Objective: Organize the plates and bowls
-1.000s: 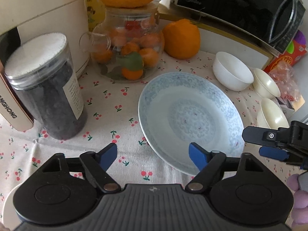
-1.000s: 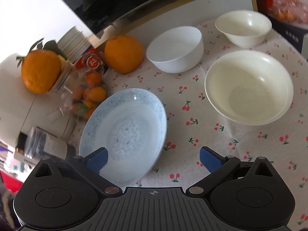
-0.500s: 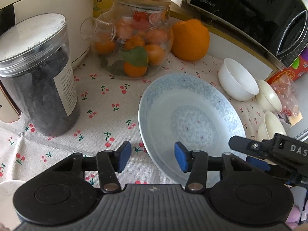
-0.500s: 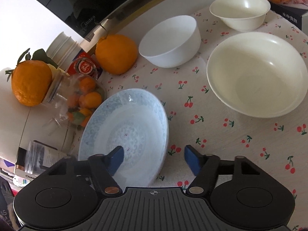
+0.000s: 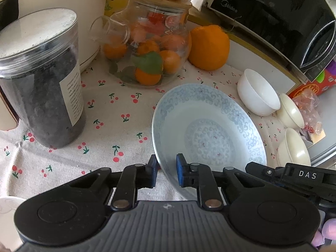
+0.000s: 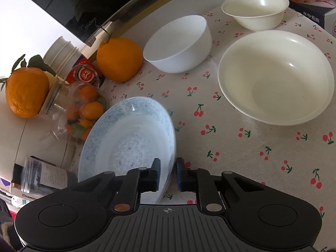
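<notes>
On the cherry-print cloth (image 6: 241,147) we pinch the pale blue patterned plate (image 5: 208,130): left gripper (image 5: 166,173) on its near-left rim, right gripper (image 6: 168,174) on its near-right. Farther right sit the large cream bowl (image 6: 275,77) and white bowl (image 6: 178,44).

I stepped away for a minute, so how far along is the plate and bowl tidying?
Nothing looks stacked yet. In hand: the left gripper and right gripper both pinch the blue patterned plate by its rim. Left: the white bowl, small cream bowl and large cream bowl sit separately.
</notes>
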